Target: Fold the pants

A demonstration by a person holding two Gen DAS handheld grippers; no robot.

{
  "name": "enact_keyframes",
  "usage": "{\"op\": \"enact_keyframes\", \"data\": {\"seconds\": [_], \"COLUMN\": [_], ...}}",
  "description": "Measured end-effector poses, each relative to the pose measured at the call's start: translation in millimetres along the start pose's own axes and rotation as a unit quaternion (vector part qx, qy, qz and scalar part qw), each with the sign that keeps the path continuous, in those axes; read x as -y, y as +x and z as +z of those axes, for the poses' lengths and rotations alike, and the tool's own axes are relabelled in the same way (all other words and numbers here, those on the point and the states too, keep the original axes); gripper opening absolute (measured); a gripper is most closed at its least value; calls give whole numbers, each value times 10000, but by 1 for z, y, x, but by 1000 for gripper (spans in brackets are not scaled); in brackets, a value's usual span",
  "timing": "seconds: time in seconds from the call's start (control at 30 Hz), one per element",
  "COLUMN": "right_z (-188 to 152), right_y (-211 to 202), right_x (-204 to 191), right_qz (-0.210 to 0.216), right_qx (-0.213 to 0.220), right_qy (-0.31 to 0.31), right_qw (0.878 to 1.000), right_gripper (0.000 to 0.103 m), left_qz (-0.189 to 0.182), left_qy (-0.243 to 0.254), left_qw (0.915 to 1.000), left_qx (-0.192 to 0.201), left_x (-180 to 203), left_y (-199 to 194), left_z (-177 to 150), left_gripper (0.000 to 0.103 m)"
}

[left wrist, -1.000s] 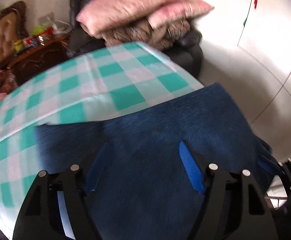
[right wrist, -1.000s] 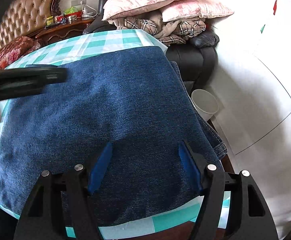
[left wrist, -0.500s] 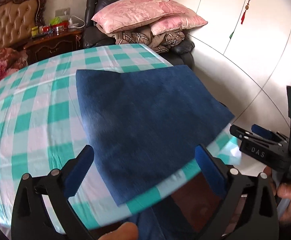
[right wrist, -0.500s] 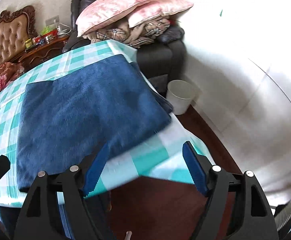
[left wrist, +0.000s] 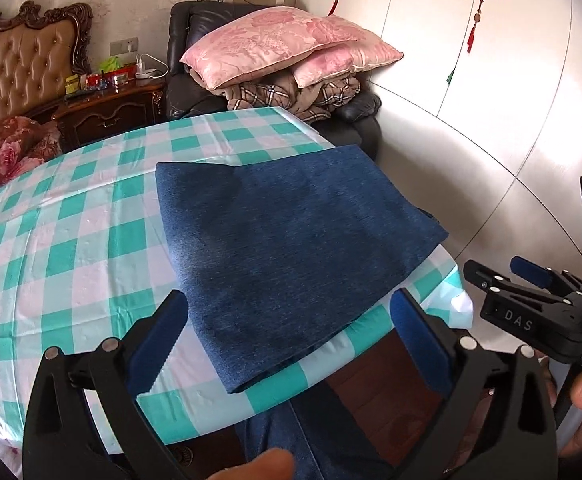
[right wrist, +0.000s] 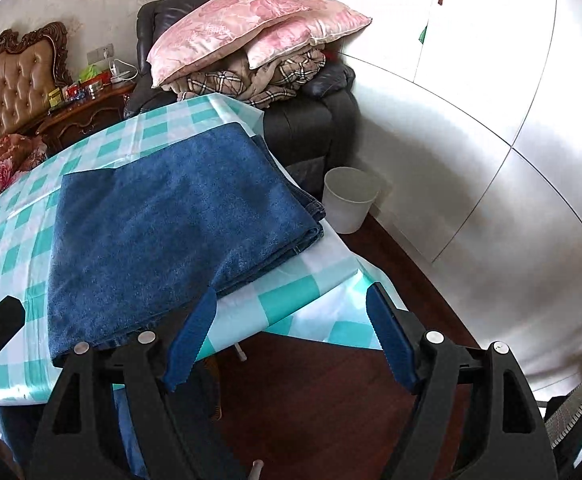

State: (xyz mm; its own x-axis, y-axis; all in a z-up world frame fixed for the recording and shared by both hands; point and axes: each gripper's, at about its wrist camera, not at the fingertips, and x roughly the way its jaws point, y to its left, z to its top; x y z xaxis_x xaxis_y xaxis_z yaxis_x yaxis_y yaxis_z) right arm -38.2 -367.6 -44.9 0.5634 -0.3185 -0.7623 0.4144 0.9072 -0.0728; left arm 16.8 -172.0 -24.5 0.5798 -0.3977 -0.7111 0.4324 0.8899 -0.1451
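The blue denim pants point(left wrist: 291, 240) lie folded into a flat rectangle near the right end of the table with the teal-and-white checked cloth point(left wrist: 71, 240). They also show in the right wrist view point(right wrist: 171, 232), with stacked layers at their right edge. My left gripper point(left wrist: 287, 316) is open and empty, held back above the table's near edge. My right gripper point(right wrist: 291, 312) is open and empty, off the table's corner. The right gripper also shows in the left wrist view point(left wrist: 531, 292).
A black armchair point(right wrist: 307, 120) piled with pink pillows point(right wrist: 251, 24) and a plaid blanket stands behind the table. A white bin point(right wrist: 351, 200) sits on the dark wood floor by white wardrobes point(left wrist: 491, 60). A bed headboard point(left wrist: 23, 68) and nightstand point(left wrist: 111, 108) stand at left.
Both grippers have pulled back and up from the pants, which stay folded on the table. The views widened from close over the denim to the whole table end.
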Motion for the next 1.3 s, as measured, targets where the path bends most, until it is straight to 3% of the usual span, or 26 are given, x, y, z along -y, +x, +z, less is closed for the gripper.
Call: {"op": "enact_keyframes", "data": {"seconds": [1.3], "right_z": [0], "right_y": [4], "right_x": [6], "right_qz": [55], "right_qx": [-97], "right_qy": [48], "right_qw": [9999], "right_gripper": [74], "left_qz": [-40], "left_qy": [44], "left_qw": [10000], "left_qx": [-35], "left_x": [2], "left_y": [5], "left_z": [1], "left_gripper": [101]}}
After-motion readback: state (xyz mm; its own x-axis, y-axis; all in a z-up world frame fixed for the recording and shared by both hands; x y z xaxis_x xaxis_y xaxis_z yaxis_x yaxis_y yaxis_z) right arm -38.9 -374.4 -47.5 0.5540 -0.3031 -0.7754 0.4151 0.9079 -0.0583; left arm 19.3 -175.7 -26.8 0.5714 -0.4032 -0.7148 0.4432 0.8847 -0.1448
